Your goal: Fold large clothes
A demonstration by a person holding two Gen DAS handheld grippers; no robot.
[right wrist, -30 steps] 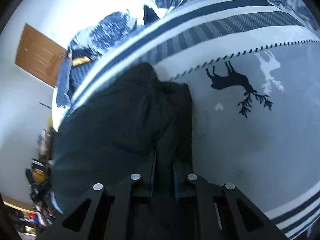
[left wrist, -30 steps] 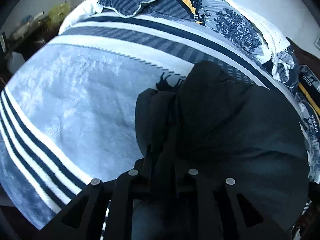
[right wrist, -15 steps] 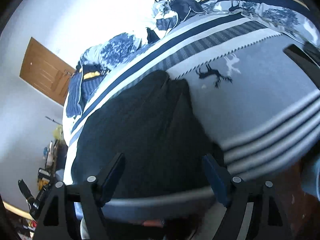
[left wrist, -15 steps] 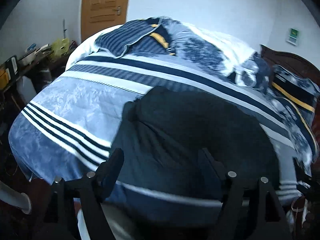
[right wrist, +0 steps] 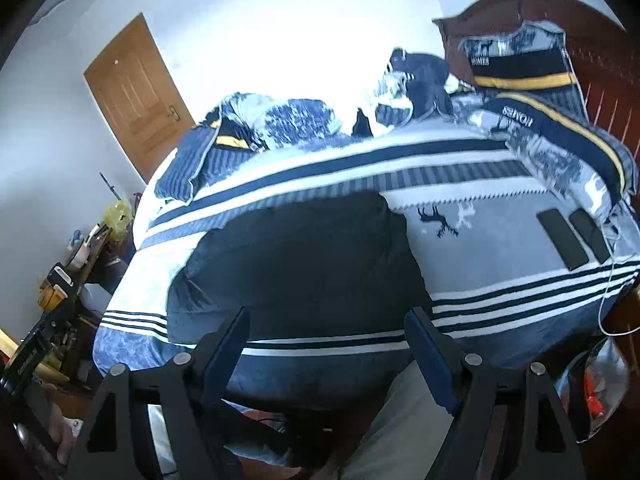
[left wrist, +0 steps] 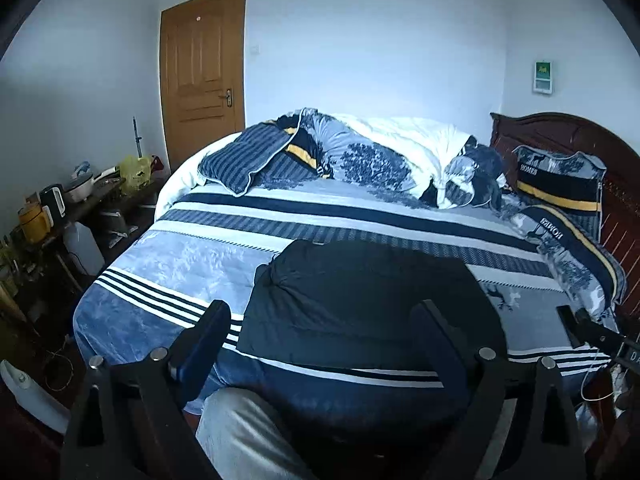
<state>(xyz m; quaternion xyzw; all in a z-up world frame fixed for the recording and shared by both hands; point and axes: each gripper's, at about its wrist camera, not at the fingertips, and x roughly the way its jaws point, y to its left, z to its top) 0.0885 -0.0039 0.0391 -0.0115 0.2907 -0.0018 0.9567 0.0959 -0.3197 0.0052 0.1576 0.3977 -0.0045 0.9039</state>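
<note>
A dark folded garment (left wrist: 360, 304) lies flat on the striped blue and white bedspread (left wrist: 192, 264) near the bed's front edge. It also shows in the right wrist view (right wrist: 296, 272). My left gripper (left wrist: 324, 320) is open and empty, held back from the bed with the garment seen between its fingers. My right gripper (right wrist: 326, 324) is open and empty too, pulled back over the bed's front edge.
Pillows (left wrist: 560, 184) and a crumpled duvet (left wrist: 380, 152) lie at the far side by a wooden headboard (left wrist: 568, 136). Two dark phones (right wrist: 560, 240) lie on the bed's right. A cluttered side table (left wrist: 60, 208) stands left. A wooden door (left wrist: 204, 76) is behind.
Both grippers let go of the dark garment, opened, and pulled back and up from the bed. The garment now lies folded on the bedspread.
</note>
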